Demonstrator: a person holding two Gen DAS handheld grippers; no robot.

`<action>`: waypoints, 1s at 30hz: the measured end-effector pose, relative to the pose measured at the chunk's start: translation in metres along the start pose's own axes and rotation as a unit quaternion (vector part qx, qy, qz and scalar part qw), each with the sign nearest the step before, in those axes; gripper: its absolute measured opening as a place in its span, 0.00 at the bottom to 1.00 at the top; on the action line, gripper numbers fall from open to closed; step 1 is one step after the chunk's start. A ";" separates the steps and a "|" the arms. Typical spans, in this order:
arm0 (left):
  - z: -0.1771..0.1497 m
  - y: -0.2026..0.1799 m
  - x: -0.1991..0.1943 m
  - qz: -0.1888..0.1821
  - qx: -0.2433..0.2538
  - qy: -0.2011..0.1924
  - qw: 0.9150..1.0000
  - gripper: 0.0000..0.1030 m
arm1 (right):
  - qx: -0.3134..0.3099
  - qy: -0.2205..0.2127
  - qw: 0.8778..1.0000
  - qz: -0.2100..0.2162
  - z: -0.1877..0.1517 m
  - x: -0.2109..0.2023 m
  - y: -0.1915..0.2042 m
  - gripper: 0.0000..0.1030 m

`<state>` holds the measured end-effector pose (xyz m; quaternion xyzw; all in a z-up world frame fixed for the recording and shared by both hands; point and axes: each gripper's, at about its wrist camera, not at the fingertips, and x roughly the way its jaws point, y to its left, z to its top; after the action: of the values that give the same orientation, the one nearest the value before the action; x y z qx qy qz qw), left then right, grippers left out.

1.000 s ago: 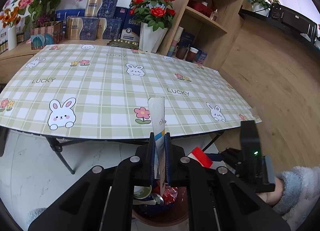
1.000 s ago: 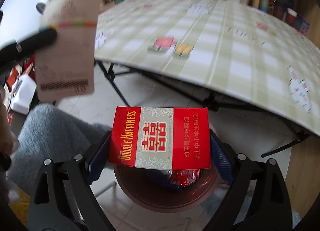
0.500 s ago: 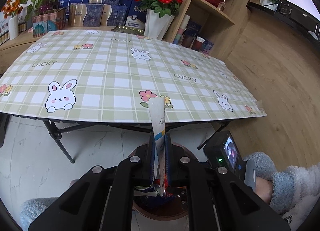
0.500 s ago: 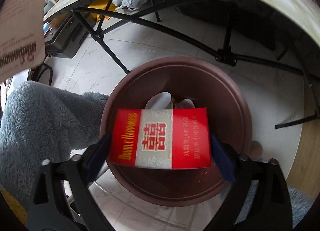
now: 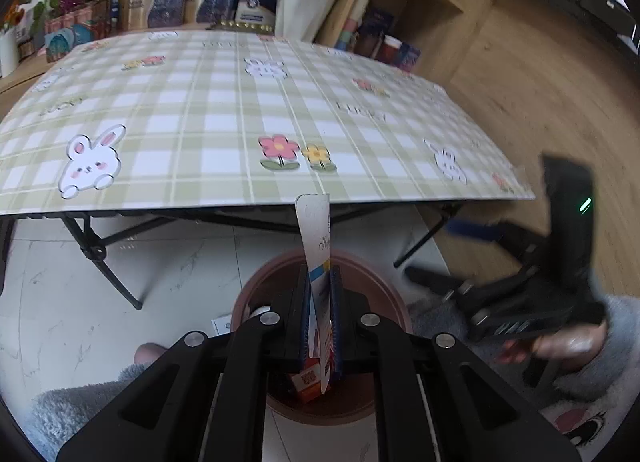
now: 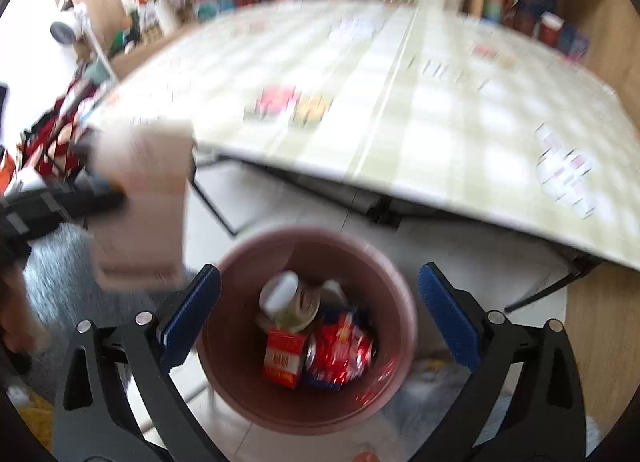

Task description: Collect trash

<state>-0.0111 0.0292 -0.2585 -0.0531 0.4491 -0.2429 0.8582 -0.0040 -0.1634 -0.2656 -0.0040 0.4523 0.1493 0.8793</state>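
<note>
A brown round trash bin (image 6: 308, 406) stands on the floor under the table edge; it also shows in the left wrist view (image 5: 384, 294). Inside lie a red cigarette pack (image 6: 282, 356), a crushed red can (image 6: 340, 350) and a cup (image 6: 288, 300). My right gripper (image 6: 318, 322) is open and empty above the bin. My left gripper (image 5: 320, 314) is shut on a flat white paper package (image 5: 316, 230), held edge-up over the bin. That package also shows blurred at the left of the right wrist view (image 6: 140, 206).
A folding table with a green plaid rabbit cloth (image 5: 224, 118) stands beyond the bin, its black legs (image 5: 100, 254) to the left. Shelves, boxes and a flower vase (image 5: 304, 10) stand behind. Grey fuzzy sleeves flank the bin.
My right gripper opened and dropped the red cigarette pack into the bin, then rose. My left gripper moved lower over the bin, still holding the paper package.
</note>
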 end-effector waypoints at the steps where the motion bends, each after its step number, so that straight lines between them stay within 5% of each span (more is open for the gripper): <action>1: -0.002 -0.001 0.005 -0.002 0.002 0.010 1.000 0.09 | 0.006 -0.012 1.000 -0.003 0.005 -0.007 -0.006 0.94; 18: -0.039 -0.024 0.107 -0.017 0.066 0.179 0.982 0.09 | 0.033 -0.058 0.997 -0.042 0.018 -0.043 -0.042 0.94; 25: -0.043 -0.022 0.128 -0.022 0.059 0.188 0.980 0.12 | 0.044 -0.047 0.997 -0.048 0.009 -0.043 -0.049 0.94; 27: -0.041 -0.023 0.129 -0.020 0.057 0.182 0.981 0.37 | 0.048 -0.046 0.997 -0.049 0.008 -0.043 -0.051 0.94; 28: -0.039 -0.024 0.126 -0.012 0.058 0.175 0.983 0.65 | 0.050 -0.046 0.996 -0.049 0.008 -0.043 -0.051 0.94; 30: -0.035 -0.024 0.116 -0.011 0.053 0.145 0.988 0.78 | 0.052 -0.047 0.996 -0.050 0.008 -0.045 -0.052 0.94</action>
<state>0.0080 -0.0414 -0.3583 0.0232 0.5550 -0.2807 0.7827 -0.0087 -0.2236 -0.2320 0.0262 0.4167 0.0818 0.9050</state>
